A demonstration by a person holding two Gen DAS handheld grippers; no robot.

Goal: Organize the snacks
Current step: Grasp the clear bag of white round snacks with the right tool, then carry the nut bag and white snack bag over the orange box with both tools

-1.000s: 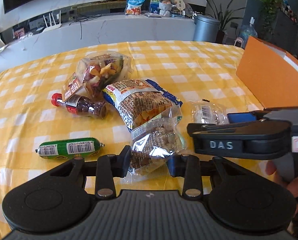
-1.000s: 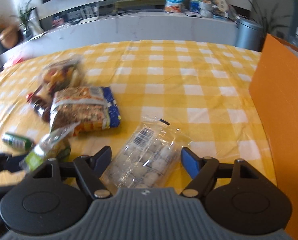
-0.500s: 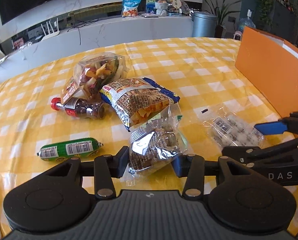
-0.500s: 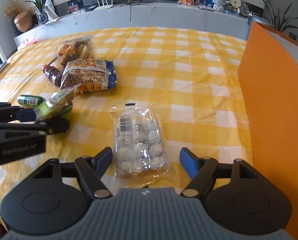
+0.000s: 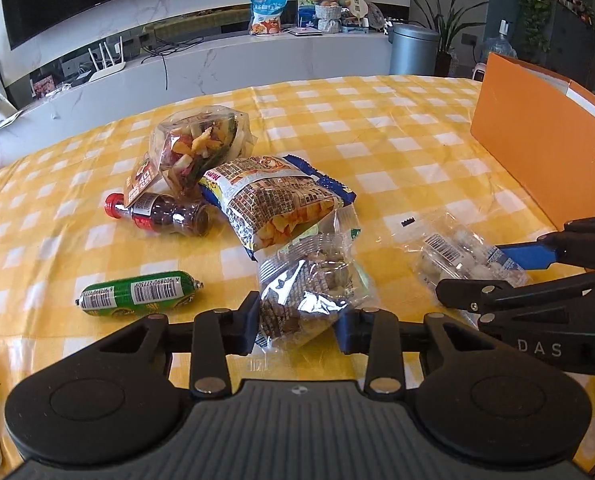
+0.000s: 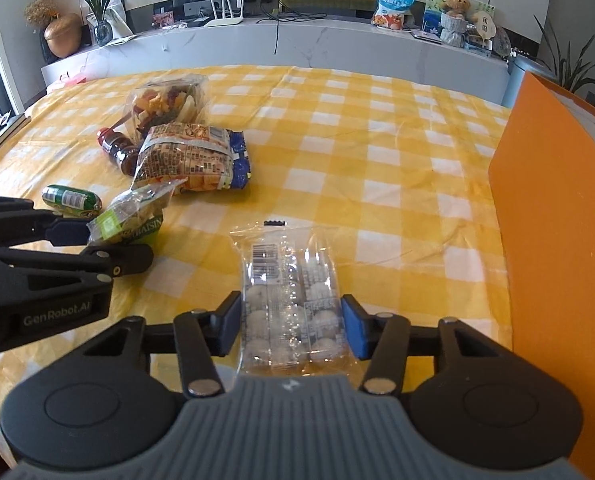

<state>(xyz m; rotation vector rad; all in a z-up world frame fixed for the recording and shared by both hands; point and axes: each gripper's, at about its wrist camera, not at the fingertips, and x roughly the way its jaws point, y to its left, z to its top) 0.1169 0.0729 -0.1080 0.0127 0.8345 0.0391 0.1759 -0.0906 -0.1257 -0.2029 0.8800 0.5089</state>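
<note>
Right gripper (image 6: 291, 326): wide a second ago, now closing on egg pack (image 6: 289, 304) beside orange box (image 6: 557, 240) — pickup starting. Left gripper (image 5: 297, 322): closing on raisin bag (image 5: 309, 280).

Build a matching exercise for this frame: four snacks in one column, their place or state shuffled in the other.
Things:
1. green sausage
2. dark drink bottle
3. clear pack of white balls
4. raisin bag

Places:
A. between the right gripper's fingers
B. lying alone on the cloth, far left in the left wrist view
C. between the left gripper's fingers
D. on its side beside the mixed-fruit bag

Pairs: 1-B, 2-D, 3-A, 4-C
</note>
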